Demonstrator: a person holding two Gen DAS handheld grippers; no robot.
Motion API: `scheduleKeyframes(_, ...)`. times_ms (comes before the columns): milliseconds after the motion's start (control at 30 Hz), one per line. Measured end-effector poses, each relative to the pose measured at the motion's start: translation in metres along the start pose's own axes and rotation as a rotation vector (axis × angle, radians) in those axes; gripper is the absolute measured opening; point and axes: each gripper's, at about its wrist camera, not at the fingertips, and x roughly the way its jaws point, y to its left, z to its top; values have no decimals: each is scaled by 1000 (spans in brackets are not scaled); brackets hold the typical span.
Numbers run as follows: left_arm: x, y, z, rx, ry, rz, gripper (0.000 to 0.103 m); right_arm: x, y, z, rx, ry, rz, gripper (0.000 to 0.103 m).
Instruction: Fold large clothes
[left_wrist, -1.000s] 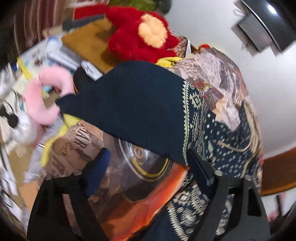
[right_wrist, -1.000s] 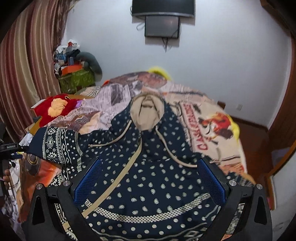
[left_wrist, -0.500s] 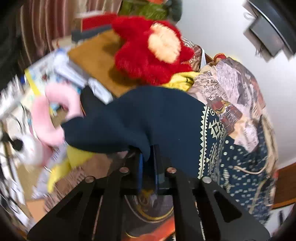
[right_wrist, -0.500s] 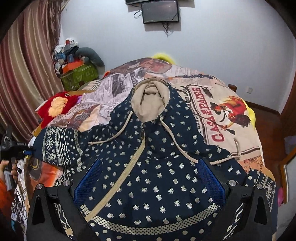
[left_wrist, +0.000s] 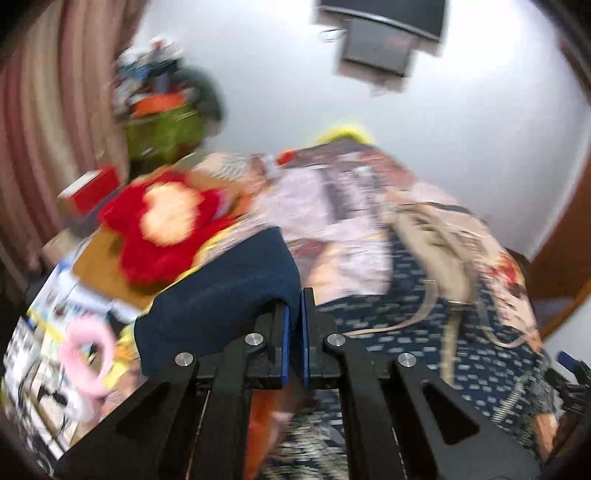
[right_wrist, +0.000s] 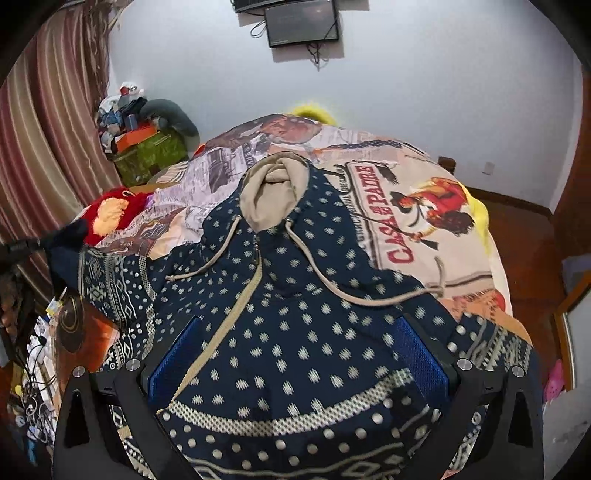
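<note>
A large navy hoodie (right_wrist: 295, 325) with white dots, a beige hood (right_wrist: 273, 192) and beige drawstrings lies spread face up on the bed. My left gripper (left_wrist: 294, 325) is shut on the plain navy cuff of the hoodie's left sleeve (left_wrist: 229, 291) and holds it lifted; the left wrist view is blurred. The gripper and lifted cuff also show at the far left of the right wrist view (right_wrist: 66, 236). My right gripper (right_wrist: 299, 362) is open and empty, hovering over the hoodie's lower front.
The hoodie lies on a printed bedspread (right_wrist: 424, 221). A red plush toy (left_wrist: 166, 229) lies at the bed's left edge, with a pink ring (left_wrist: 88, 354) and clutter on the floor below. A curtain (right_wrist: 37, 147) hangs left; a wall screen (right_wrist: 303, 26) is ahead.
My left gripper closed on the sleeve cuff and has lifted and swung it toward the hoodie's body. My right gripper stayed open, moving forward over the hoodie.
</note>
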Motion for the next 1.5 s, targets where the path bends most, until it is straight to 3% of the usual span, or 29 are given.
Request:
scheduleKeyframes(200, 17, -99, -12, 158, 42, -115, 4, -29, -13, -3, 4, -24, -4, 103)
scheduleKeyframes(333, 55, -144, -56, 236, 171, -174, 4, -46, -19, -9, -11, -24, -21, 103)
scheduleKeyframes(533, 97, -163, -121, 267, 367, -190, 4, -54, -24, -20, -45, 18, -53, 103)
scheduleKeyframes(667, 92, -160, -132, 319, 391, -196, 8, -50, -20, -22, -62, 40, -56, 103)
scheduleKeyframes(733, 82, -153, -130, 328, 382, -215, 13, -45, -14, -19, -61, 46, -42, 103)
scheduleKeyframes(833, 57, -130, -117, 312, 338, -232, 34, -37, 2, -10, -66, 46, -11, 103)
scheduleKeyframes(900, 44, -113, -107, 289, 294, -214, 55, -30, 16, -1, -78, 43, 10, 103)
scheduleKeyframes(933, 38, -101, -103, 277, 267, -196, 57, -26, 24, 3, -87, 43, 22, 103)
scheduleKeyframes(1033, 24, -62, -96, 278, 203, -77, 58, -13, 56, 17, -128, 39, 62, 103)
scheduleKeyframes(1133, 24, -27, -101, 305, 195, 23, 58, 6, 91, 26, -184, 51, 98, 103)
scheduleKeyframes(1333, 39, 36, -128, 222, 282, 44, 58, 63, 165, 26, -299, 141, 155, 103)
scheduleKeyframes(1500, 54, 61, -149, 184, 332, 46, 58, 123, 216, 15, -385, 251, 168, 99)
